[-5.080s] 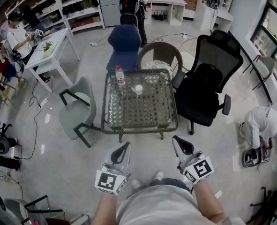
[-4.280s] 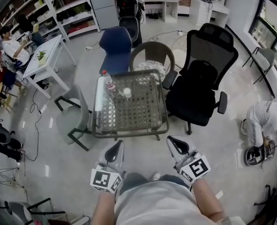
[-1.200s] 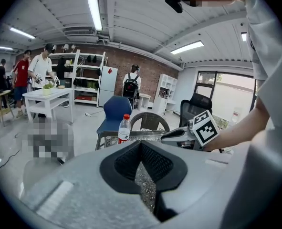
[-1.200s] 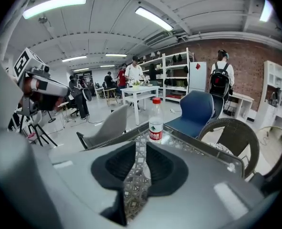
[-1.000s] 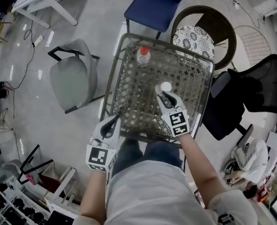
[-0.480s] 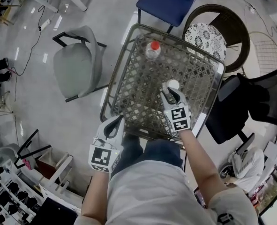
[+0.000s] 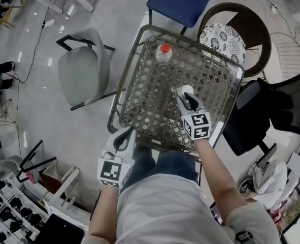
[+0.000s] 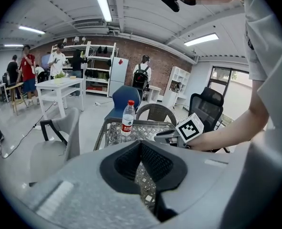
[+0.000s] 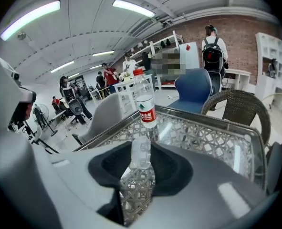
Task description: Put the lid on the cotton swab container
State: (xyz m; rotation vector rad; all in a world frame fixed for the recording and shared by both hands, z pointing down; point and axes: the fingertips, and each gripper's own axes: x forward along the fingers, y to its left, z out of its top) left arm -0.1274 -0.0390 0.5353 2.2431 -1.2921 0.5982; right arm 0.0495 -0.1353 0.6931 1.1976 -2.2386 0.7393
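Note:
The cotton swab container (image 7: 186, 89), a small clear pot with a white round top, stands on the glass-topped wicker table (image 7: 139, 103). I cannot make out a separate lid. My right gripper (image 7: 187, 97) reaches over the table with its tips at the container. In the right gripper view the container (image 9: 141, 151) stands upright between the open jaws (image 9: 141, 171), with dark space on both sides and the pads not pressing it. My left gripper (image 7: 124, 136) hangs at the table's near edge, jaws (image 8: 141, 162) slightly apart and empty.
A water bottle (image 7: 164, 53) with a red cap stands at the table's far side, straight beyond the container (image 9: 146, 107). Around the table are a grey chair (image 7: 84, 75), a blue chair (image 7: 182, 1), a wicker chair (image 7: 236, 29) and a black office chair (image 7: 279, 105).
My right gripper has edged forward so its tips now flank the container. The left gripper stays at the table's near edge.

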